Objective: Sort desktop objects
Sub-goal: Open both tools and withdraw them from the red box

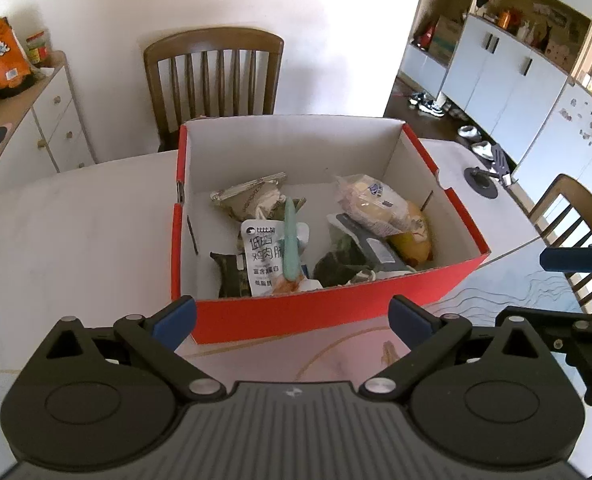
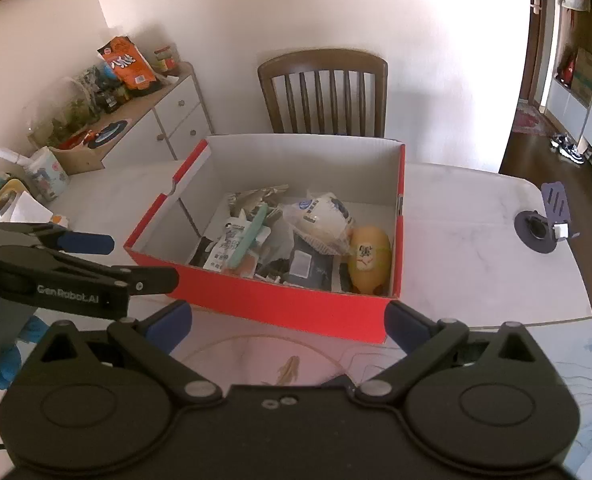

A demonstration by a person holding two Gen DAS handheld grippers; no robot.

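Closest to us, the left gripper [image 1: 292, 320] has its blue-tipped jaws spread wide with nothing between them. The right gripper [image 2: 288, 326] is the same, jaws wide apart and holding nothing. Both hang just above the pale marble tabletop [image 1: 76, 232], near the front wall of the box. A hand in a blue glove [image 2: 4, 356] holds the left gripper.

Just past the jaws stands the red cardboard box with white inside walls [image 1: 323, 308]. Its lid is off. The sorted things lie in it in a heap: a white food pouch with black letters [image 1: 262, 260], a long mint-green stick [image 1: 292, 240] lying across that pouch, a clear bag with pale bread inside [image 1: 371, 204], a round yellow pack [image 2: 369, 258] in the right front corner, and a dark grey packet [image 2: 307, 264] beside it.

Further right on the tabletop sits a small dark round stand with a purple clip [image 2: 543, 224].

Behind the box is a brown wooden chair [image 1: 214, 76], and far left a white cabinet [image 2: 176, 120] with an orange snack bag [image 2: 128, 64] on top.
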